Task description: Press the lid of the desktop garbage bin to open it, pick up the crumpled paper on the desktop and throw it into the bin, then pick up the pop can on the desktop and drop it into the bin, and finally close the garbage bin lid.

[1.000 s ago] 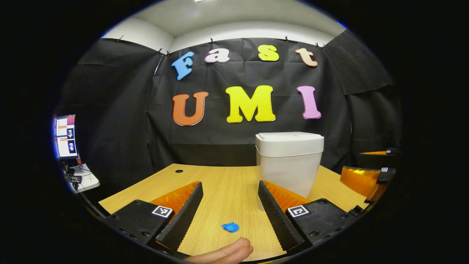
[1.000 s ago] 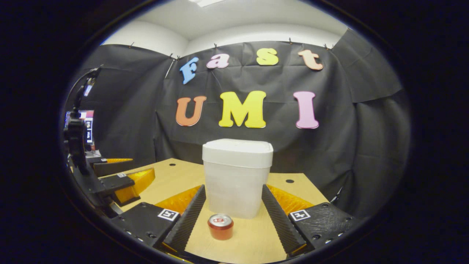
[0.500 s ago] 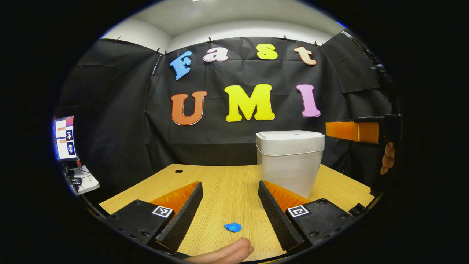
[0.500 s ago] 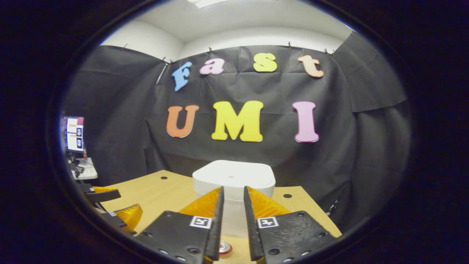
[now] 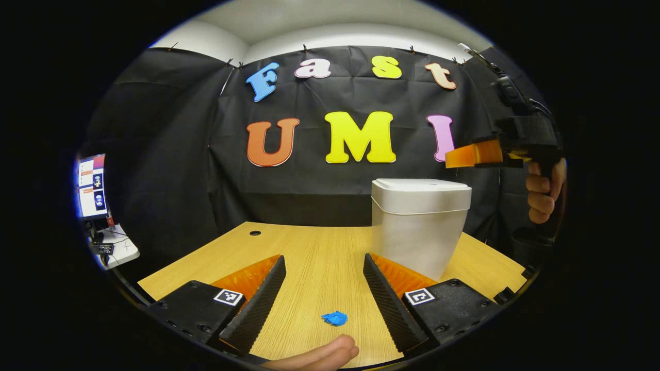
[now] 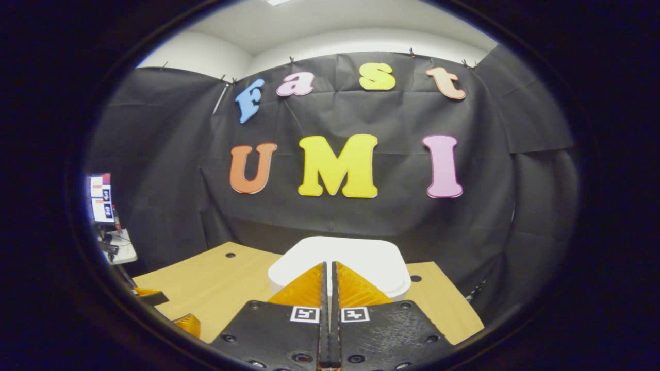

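A white garbage bin [image 5: 418,226] with its lid down stands on the wooden desk [image 5: 314,257], right of centre in the left gripper view. A small blue crumpled paper [image 5: 335,318] lies on the desk between my left gripper's [image 5: 324,263] open fingers. My right gripper [image 6: 328,265] is shut with nothing in it and hovers just above the bin's lid [image 6: 361,257]. In the left gripper view the right gripper [image 5: 472,154] hangs over the bin's right edge, held by a hand [image 5: 541,193].
A fingertip [image 5: 319,355] shows at the bottom of the left gripper view. A monitor [image 5: 92,186] and a small side table [image 5: 116,250] stand off the desk's left. The desk has cable holes [image 5: 254,233] near its back edge.
My right gripper has shut its fingers, risen and moved forward over the bin lid; the pop can has dropped out of its view. My left gripper has barely moved.
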Available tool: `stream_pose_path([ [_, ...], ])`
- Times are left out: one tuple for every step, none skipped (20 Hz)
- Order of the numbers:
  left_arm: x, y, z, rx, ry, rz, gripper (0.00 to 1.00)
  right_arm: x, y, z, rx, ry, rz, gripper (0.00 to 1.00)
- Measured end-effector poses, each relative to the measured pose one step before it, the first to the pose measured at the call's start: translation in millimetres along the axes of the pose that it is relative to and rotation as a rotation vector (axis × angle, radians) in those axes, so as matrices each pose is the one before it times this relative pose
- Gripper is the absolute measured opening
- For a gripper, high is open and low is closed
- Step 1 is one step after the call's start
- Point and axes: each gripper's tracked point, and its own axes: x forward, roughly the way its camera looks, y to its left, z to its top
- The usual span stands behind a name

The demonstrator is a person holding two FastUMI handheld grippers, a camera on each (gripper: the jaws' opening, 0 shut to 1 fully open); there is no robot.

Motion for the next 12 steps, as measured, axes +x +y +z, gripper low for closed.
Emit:
stream_pose_path([
  [0.66,2.39,1.21,-0.00086,-0.00057,0.00411,0.98,9.90,2.63,-1.93,0.00684,0.01310,-0.00180,0.00],
  [-0.17,1.61,-0.67,-0.00012,-0.00175,0.00335,0.98,7.93,1.34,-3.46,0.01907,0.01981,0.00280,0.01],
  [-0.10,1.41,0.99,-0.00074,-0.00220,0.00304,0.98,5.31,3.09,-3.92,0.01193,0.01593,0.00657,0.01],
  [0.10,1.63,-0.49,0.00020,0.00038,0.00241,0.98,6.61,-1.50,-3.29,0.00488,0.01133,-0.00696,0.01],
  [0.19,1.08,-0.30,0.00069,0.00018,0.00167,0.98,2.87,-0.44,0.86,0.00416,-0.01027,0.00543,0.00],
  [1.27,0.32,0.65,0.00117,-0.00024,0.00098,0.98,2.78,1.68,-1.62,-0.00035,-0.00306,0.00286,0.01],
  [0.55,0.53,-0.59,-0.00082,0.00342,0.00330,0.98,2.54,1.47,-6.77,0.00904,0.00597,0.00743,0.00],
  [1.02,0.24,-0.84,-0.00301,0.00127,0.00151,0.98,3.03,5.91,-10.77,0.01333,0.03410,0.02195,0.01],
  [0.18,-1.81,-0.30,-0.00110,0.00227,-0.00187,0.98,-2.58,-1.40,-4.26,0.00993,0.00541,0.00077,0.01],
  [-1.01,-0.77,-1.79,0.00091,0.00319,-0.00288,0.98,1.19,-0.24,5.72,-0.00246,-0.00569,-0.00394,0.02],
  [1.43,-2.55,-0.67,0.00344,0.00417,-0.00693,0.98,0.82,-0.77,-8.66,-0.01329,0.02106,-0.01063,0.01],
  [0.71,-0.86,-1.32,0.00067,0.00217,-0.00443,0.98,-0.36,-0.60,1.49,-0.03909,-0.00725,-0.02189,0.03],
])
